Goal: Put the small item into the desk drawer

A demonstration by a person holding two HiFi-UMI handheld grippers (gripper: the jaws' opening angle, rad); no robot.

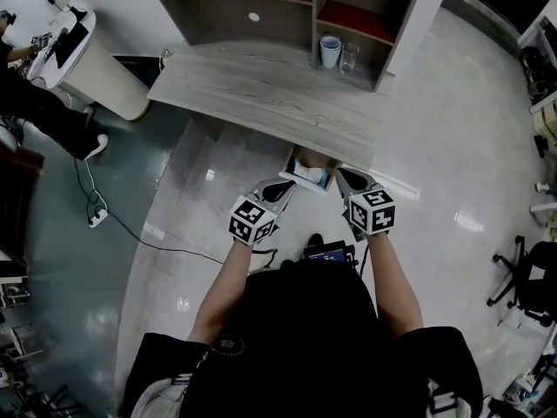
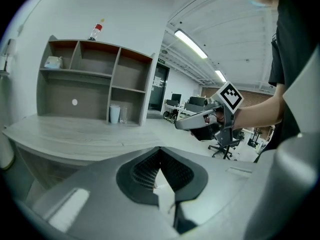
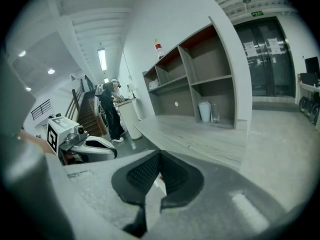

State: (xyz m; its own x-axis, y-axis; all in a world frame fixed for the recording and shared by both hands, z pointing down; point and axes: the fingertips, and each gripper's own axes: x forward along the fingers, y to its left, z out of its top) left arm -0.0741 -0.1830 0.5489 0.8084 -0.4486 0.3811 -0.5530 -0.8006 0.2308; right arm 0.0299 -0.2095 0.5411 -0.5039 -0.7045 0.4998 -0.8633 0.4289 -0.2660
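Under the grey desk (image 1: 261,90) the drawer (image 1: 298,184) stands pulled out. Inside it lies a small white and light-blue item (image 1: 313,176). My left gripper (image 1: 283,186) hovers at the drawer's left front corner and my right gripper (image 1: 345,179) at its right side. Both are shut with nothing between the jaws. In the left gripper view the left gripper (image 2: 160,153) has its ribbed pads meeting at the tips, and the right gripper (image 2: 184,125) crosses in front. In the right gripper view the right gripper (image 3: 160,156) looks the same, with the left gripper (image 3: 111,153) low at the left.
A shelf unit (image 1: 261,7) stands on the back of the desk and holds a white cup (image 1: 330,50) and a glass (image 1: 349,57). A bottle (image 2: 95,31) tops the shelf. A person works at a white counter (image 1: 91,64) at the left. A cable (image 1: 100,216) crosses the floor and an office chair (image 1: 522,277) stands right.
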